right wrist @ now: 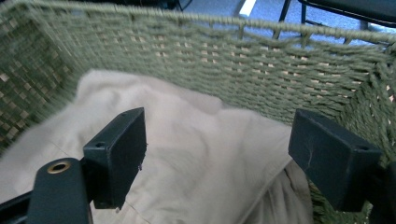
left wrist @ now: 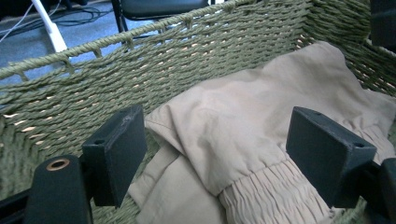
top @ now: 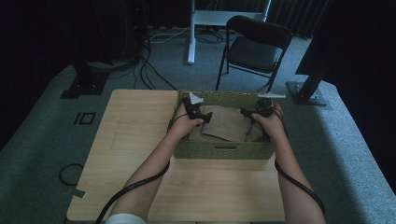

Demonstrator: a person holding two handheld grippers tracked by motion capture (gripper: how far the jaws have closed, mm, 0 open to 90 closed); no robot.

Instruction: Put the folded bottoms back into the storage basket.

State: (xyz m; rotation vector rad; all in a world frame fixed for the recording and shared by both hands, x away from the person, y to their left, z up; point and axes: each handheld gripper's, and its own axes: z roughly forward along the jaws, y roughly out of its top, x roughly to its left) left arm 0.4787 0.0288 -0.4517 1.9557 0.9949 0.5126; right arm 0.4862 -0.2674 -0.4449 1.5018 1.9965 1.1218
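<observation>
We see an olive-green woven basket (top: 224,151) at the frame's centre, plain beige cloth (left wrist: 243,121) inside it, a pale wood-grain desk (top: 135,140) beneath, a black chair (top: 257,46) at upper centre, and grey-green carpet (top: 42,140).

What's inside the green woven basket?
Inside the green woven rope basket lies a folded beige cloth garment with a gathered elastic band. Both grippers hover above it with jaws open. Whatever lies under the cloth is covered, so I cannot tell.
</observation>
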